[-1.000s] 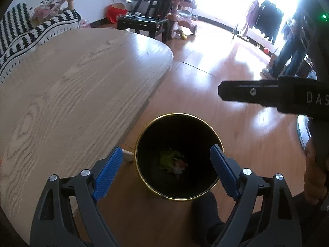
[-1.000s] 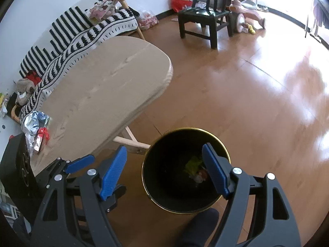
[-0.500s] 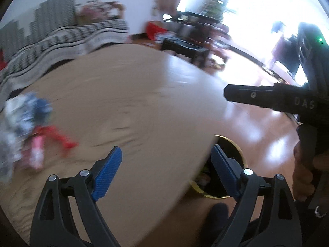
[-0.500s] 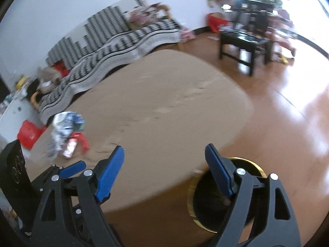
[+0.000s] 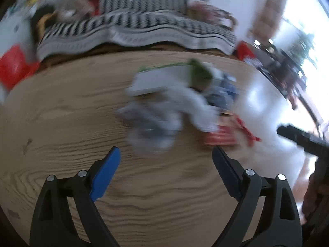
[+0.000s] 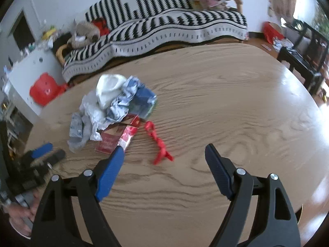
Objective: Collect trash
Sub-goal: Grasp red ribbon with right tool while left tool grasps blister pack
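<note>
In the right wrist view, the left hand-held gripper (image 6: 44, 151) is showing at the far left edge as a blurred blue-tipped shape low over the wooden surface (image 6: 226, 107); from this angle I cannot tell how its fingers are set. The left wrist view is settling it: the left hand-held gripper (image 5: 166, 164) is hovering with its blue pads spread wide apart and nothing between them.

Just right of it, the trash pile (image 6: 111, 107) is lying on the surface, left of centre. It is gathering crumpled white and silvery wrappers, a white cup-like piece (image 6: 110, 87) at the back, a blue and green packet (image 6: 144, 100) on its right side, and a flat red packet (image 6: 117, 139) at the front. The print on the red packet is too blurred to read. A twisted red strip (image 6: 158, 142) is lying just beside the pile, apart from the red packet.

The right hand-held gripper (image 6: 162, 164) is hanging over the surface with its fingers wide apart and empty; its left pad (image 6: 110, 173) is overlapping the near corner of the red packet in view, though contact is unclear.

Behind the surface, a black-and-white striped sofa (image 6: 164, 30) is running along the wall. In the left wrist view the trash pile (image 5: 176, 107) is smeared by motion blur, ahead of the open fingers.
</note>
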Demonstrator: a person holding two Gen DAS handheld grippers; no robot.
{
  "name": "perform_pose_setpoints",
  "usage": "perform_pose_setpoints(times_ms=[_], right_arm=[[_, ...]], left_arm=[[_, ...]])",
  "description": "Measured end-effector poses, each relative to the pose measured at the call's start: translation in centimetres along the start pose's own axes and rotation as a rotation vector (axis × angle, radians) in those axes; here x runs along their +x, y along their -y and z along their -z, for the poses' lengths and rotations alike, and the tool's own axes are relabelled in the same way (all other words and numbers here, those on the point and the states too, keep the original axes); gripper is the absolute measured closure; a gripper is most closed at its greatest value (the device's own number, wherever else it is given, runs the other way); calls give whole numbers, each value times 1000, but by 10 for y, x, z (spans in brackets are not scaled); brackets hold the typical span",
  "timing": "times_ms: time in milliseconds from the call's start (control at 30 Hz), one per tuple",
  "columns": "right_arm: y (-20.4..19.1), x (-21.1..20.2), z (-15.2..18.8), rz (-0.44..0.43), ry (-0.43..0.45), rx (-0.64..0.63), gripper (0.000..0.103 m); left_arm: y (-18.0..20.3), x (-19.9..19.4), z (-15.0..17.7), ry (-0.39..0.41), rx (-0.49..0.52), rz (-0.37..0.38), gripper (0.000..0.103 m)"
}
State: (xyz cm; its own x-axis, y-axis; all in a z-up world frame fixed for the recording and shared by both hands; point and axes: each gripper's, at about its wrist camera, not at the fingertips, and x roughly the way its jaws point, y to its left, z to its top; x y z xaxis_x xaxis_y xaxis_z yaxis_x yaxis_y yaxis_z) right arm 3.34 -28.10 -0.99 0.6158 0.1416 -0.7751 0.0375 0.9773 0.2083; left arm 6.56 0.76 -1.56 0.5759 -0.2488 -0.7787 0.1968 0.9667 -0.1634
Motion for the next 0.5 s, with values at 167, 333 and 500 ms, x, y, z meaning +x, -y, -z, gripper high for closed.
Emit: perform_pose_setpoints(times_ms=[167, 333, 500], right_arm=[[-7, 37, -2, 2, -55, 8, 25], [-16, 60, -7, 18, -82, 7, 25], [-22, 78, -6, 56, -111, -38, 37]], left_arm=[[-25, 32, -13, -71, -103, 24, 15], [-37, 58, -27, -111, -203, 59, 15], [-47, 72, -37, -104, -278, 76, 14]])
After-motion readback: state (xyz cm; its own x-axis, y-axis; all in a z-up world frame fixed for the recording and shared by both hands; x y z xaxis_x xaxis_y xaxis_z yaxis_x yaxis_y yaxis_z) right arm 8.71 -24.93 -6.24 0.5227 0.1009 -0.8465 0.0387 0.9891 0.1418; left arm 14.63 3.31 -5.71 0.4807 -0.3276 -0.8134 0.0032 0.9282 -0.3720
